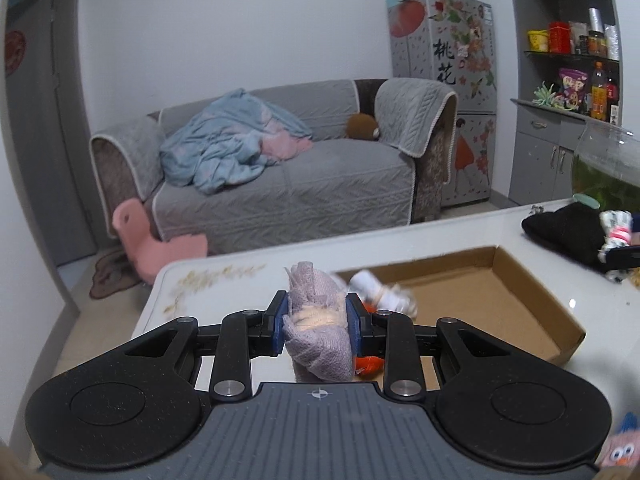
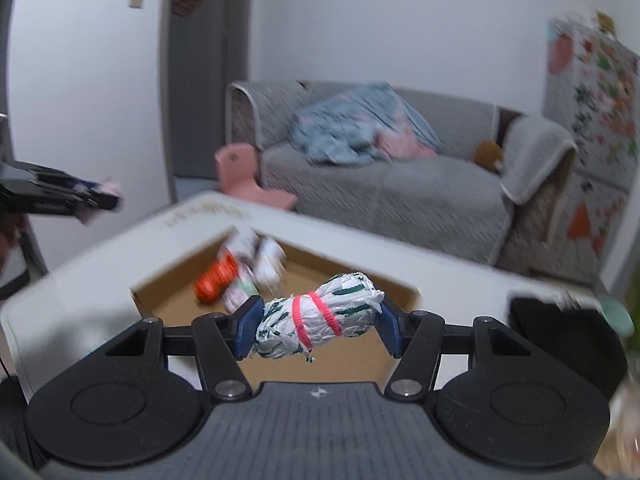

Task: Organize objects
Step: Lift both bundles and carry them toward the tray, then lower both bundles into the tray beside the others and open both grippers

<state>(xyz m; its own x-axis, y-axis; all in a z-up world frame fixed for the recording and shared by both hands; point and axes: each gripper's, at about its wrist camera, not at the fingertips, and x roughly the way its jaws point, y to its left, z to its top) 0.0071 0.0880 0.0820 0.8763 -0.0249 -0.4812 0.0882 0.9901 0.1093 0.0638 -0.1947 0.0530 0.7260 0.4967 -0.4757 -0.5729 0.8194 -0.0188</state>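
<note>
Left gripper (image 1: 316,320): I read its two blue pads (image 1: 280,320) clenched on one lavender knit bundle (image 1: 316,332), which stands upright between them, its top poking above the pads and its lower end hanging below. Right gripper (image 2: 318,322): its pads press on the two ends of one white bundle with green print (image 2: 320,320), which lies crosswise between them, tilted up to the right and bound by two pink bands (image 2: 316,312).

Ahead of and below both tools sits one shallow cardboard box (image 1: 500,300) on one white table (image 1: 440,236). In the box's far left corner, as I see it from the right gripper, I count one orange roll (image 2: 212,284) and about three white rolled bundles (image 2: 260,264); motion blur prevents an exact count. From the left gripper, the same cluster sits just beyond and to the right of the held lavender bundle.

To the right of the left gripper, past the box, one black cloth item (image 1: 568,232) lies on the table, with the right gripper and its white bundle showing beside it at the frame edge. One glass bowl with green contents (image 1: 604,168) stands behind it.

Beyond the table I see one grey sofa (image 1: 300,176) carrying one blue blanket (image 1: 224,144) and one brown plush toy (image 1: 362,126), one pink child's chair (image 1: 148,236) on the floor at its left, and one decorated refrigerator (image 1: 452,76) at its right.
</note>
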